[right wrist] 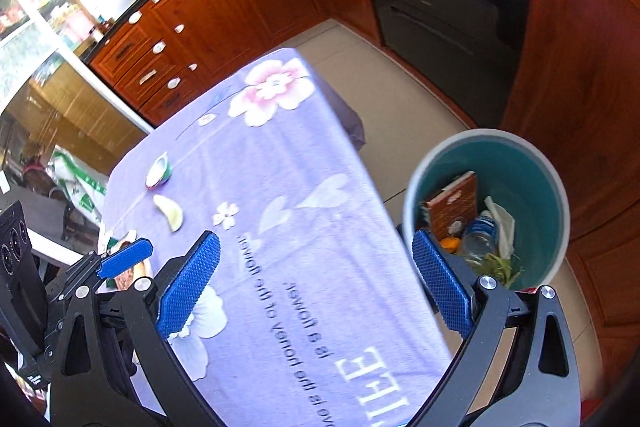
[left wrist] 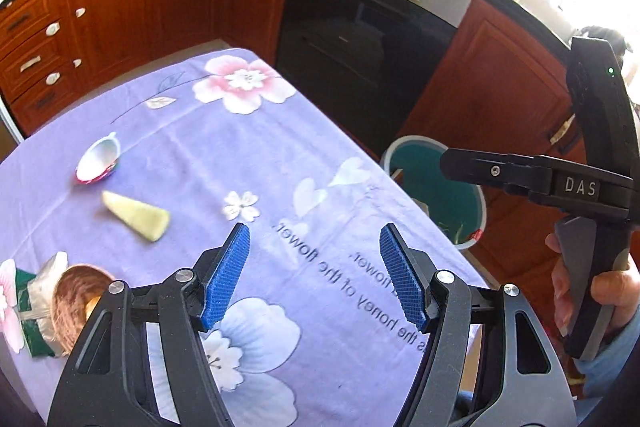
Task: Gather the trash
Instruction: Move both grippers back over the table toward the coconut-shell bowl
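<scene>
In the left wrist view the left gripper hangs over the near part of the table with its jaws spread wide and nothing between them. The trash left on the cloth lies ahead and to its left: a pale wedge, likely a fruit peel, its long axis running from far-left to near-right across the gripper's line of reach; beyond it a tipped cup; and at the near left edge a brown husk on a green wrapper, just beside the left finger's base. The bin stands on the floor off the table's right side, with the right gripper over it; its jaw state cannot be told from here. In the right wrist view the right gripper is also wide open and empty, straddling the table's right edge, the bin just to its right and already holding a box, a bottle and scraps. The wedge and cup lie well away to its left. The left gripper is judged nearer, and would need to turn so its jaws close across the wedge's short side.
</scene>
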The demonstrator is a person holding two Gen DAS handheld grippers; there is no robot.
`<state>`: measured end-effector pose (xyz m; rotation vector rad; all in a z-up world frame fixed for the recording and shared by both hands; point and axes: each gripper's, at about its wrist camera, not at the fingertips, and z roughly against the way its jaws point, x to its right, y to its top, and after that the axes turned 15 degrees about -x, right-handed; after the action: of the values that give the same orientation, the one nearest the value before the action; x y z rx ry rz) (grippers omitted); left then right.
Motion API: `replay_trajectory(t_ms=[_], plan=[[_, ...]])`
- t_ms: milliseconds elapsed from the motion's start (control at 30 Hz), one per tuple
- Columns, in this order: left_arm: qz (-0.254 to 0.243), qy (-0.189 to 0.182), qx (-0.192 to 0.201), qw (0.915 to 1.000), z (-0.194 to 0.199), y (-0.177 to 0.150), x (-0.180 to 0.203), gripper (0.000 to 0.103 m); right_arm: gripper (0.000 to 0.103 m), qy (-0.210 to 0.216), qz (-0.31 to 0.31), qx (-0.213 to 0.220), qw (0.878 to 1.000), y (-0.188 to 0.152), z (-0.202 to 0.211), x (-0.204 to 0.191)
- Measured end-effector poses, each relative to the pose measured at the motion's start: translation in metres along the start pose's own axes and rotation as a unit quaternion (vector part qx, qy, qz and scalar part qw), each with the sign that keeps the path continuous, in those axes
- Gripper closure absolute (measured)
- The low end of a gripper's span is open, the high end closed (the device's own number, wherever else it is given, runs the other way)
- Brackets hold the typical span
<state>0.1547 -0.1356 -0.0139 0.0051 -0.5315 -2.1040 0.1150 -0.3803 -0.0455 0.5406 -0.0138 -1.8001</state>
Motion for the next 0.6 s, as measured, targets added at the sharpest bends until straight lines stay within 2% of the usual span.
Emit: replay_trajectory(t_ms=[267, 600], plan=[[0.069, 0.022, 0.012, 0.9973, 0.028, -0.044, -0.073, 0.034, 0.01, 0.001, 0.067, -0.025, 0.997, -0.004, -0.019, -0.078], [0.151, 0.036, 0.015, 0.9878, 0.05, -0.113, -0.166, 0.034, 0.01, 0.009, 0.151, -0.068, 0.986, -0.023, -0.063, -0.172]])
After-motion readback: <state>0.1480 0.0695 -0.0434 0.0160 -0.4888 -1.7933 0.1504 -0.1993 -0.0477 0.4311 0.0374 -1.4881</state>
